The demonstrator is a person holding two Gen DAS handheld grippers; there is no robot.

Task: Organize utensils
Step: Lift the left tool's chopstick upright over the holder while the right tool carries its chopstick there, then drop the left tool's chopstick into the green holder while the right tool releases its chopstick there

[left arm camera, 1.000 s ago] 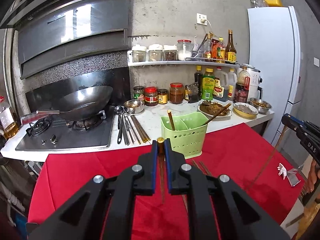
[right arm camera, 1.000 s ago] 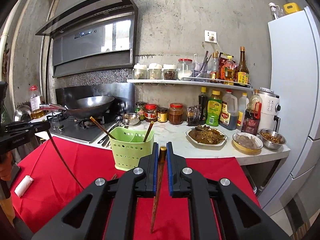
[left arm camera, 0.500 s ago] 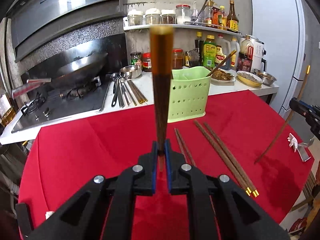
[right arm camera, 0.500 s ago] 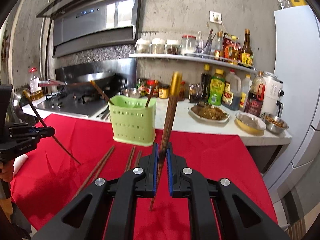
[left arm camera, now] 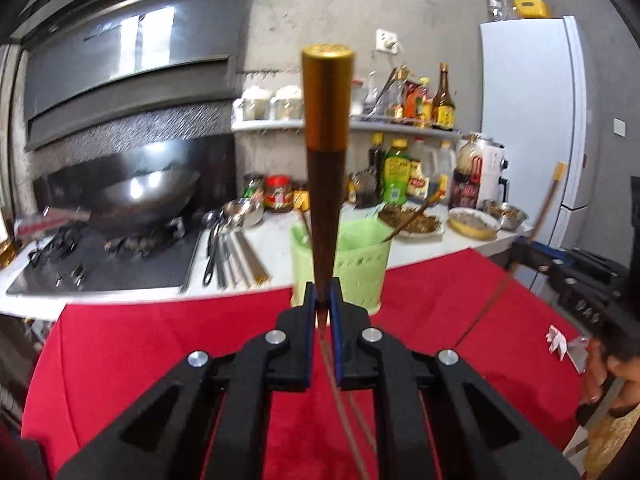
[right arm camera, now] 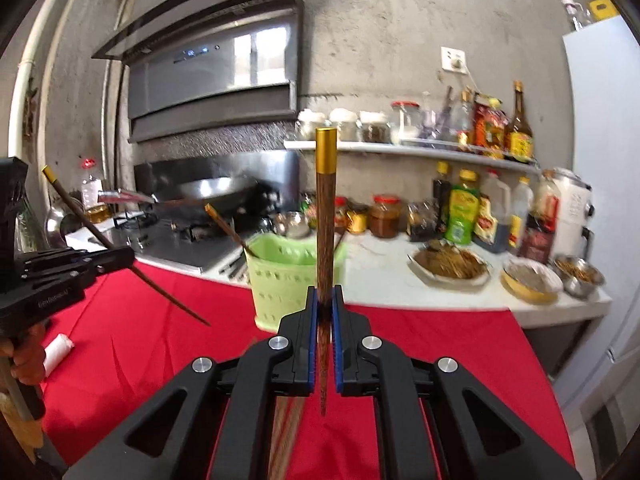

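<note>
Wooden and gold-capped, a chopstick (left arm camera: 325, 184) stood nearly upright in the left tool (left arm camera: 321, 312), its jaws pinched on the thin lower end so the capped end rose toward the camera. The right tool (right arm camera: 324, 312) pinched a second chopstick (right arm camera: 325, 248) the same way, gripping it lower on the shaft with the point hanging below the pads. Straight ahead of both tools, at the far edge of the red cloth (left arm camera: 160, 344) covering the desk, stood the green holder (left arm camera: 352, 268), already carrying a chopstick or two leaning on its rim. From the left tool the holder lay dead ahead and just beyond the fingertips; from the right it sat ahead and slightly left, a little farther off, so the left hand looked the nearer. Each chopstick's long axis ran close to vertical, which suited a drop into the holder's open top, though the point would need lifting clear of the rim first. Both tools pointed gently downward. More chopsticks lay blurred on the cloth beneath them.
</note>
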